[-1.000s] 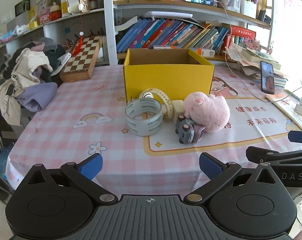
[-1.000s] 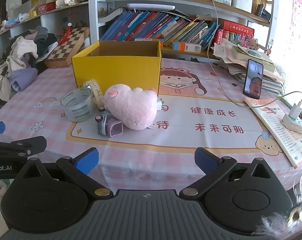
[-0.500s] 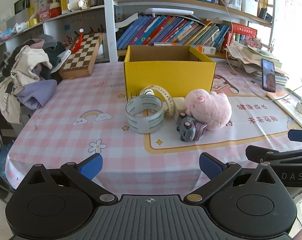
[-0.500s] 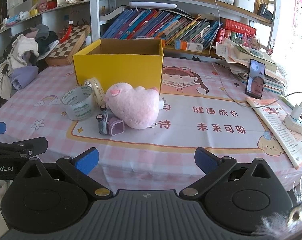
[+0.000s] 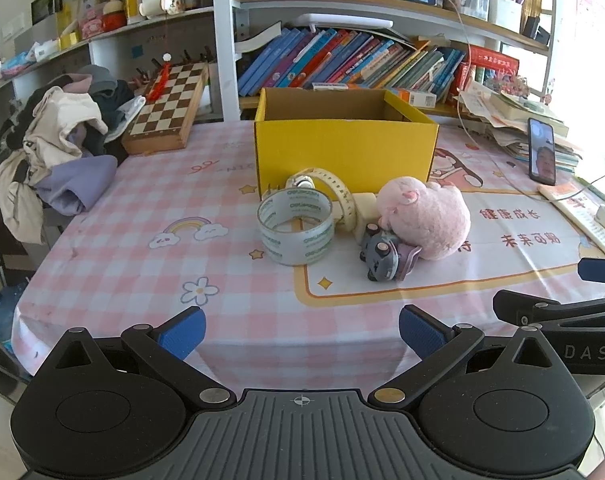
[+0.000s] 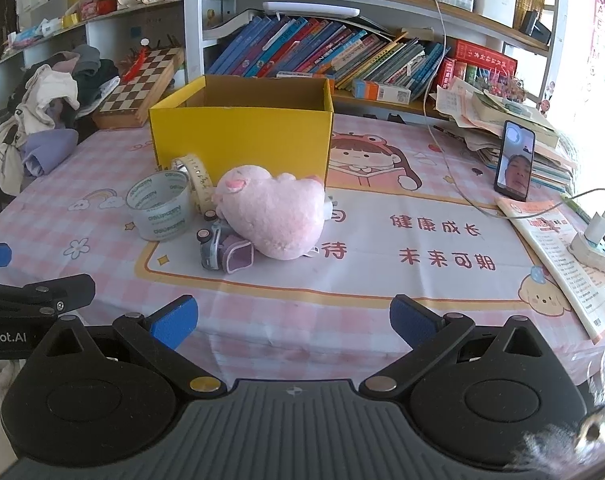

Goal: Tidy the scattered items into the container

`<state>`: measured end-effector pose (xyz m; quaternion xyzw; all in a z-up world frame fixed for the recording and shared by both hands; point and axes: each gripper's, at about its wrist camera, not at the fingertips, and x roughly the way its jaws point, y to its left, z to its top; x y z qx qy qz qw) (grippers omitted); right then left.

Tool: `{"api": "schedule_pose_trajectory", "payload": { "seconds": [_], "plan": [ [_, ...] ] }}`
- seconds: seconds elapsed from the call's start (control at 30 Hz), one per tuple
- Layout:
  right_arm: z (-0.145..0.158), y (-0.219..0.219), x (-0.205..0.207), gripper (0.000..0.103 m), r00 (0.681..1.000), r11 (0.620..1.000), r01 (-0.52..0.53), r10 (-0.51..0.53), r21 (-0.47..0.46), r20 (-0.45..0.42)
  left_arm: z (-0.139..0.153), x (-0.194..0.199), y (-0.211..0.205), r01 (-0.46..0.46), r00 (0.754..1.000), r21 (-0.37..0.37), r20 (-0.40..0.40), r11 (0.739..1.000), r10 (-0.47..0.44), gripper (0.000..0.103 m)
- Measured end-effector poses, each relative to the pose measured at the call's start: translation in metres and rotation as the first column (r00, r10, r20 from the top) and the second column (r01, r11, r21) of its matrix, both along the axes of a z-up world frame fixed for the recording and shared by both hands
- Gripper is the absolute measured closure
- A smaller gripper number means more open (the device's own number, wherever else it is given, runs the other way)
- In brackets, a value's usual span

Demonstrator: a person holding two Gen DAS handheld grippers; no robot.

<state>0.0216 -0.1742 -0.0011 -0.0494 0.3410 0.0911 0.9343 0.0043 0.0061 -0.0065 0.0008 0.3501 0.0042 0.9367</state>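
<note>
An open yellow cardboard box (image 5: pixel 344 148) (image 6: pixel 242 136) stands mid-table. In front of it lie a clear tape roll (image 5: pixel 296 226) (image 6: pixel 160 208), a cream measuring tape (image 5: pixel 338 192) (image 6: pixel 196 180), a pink plush toy (image 5: pixel 426 216) (image 6: pixel 274 210) and a small grey-purple toy car (image 5: pixel 384 256) (image 6: pixel 224 250). My left gripper (image 5: pixel 302 330) is open at the table's near edge, short of the tape roll. My right gripper (image 6: pixel 292 320) is open too, near the front edge below the plush. Neither holds anything.
A chessboard (image 5: pixel 168 108) and a heap of clothes (image 5: pixel 58 148) sit at the back left. A phone (image 6: pixel 516 160), a booklet (image 6: pixel 562 256), a power strip (image 6: pixel 596 248) and stacked papers are at the right. Bookshelves (image 5: pixel 342 60) rise behind the table.
Both views have risen and drawn slightly nearer to the items; both grippers stay open and nothing on the table has moved.
</note>
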Motion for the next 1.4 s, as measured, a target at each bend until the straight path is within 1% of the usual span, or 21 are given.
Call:
{"api": "schedule_pose_trajectory", "payload": {
  "seconds": [1.4],
  "plan": [
    [-0.0025,0.0012,-0.0004,0.0,1.0,1.0,0.0,0.0,-0.002,-0.004,-0.0023,0.0013,0.0047,0.007,1.0,-0.002,-0.025,1.0,-0.007,0.0]
  ]
}}
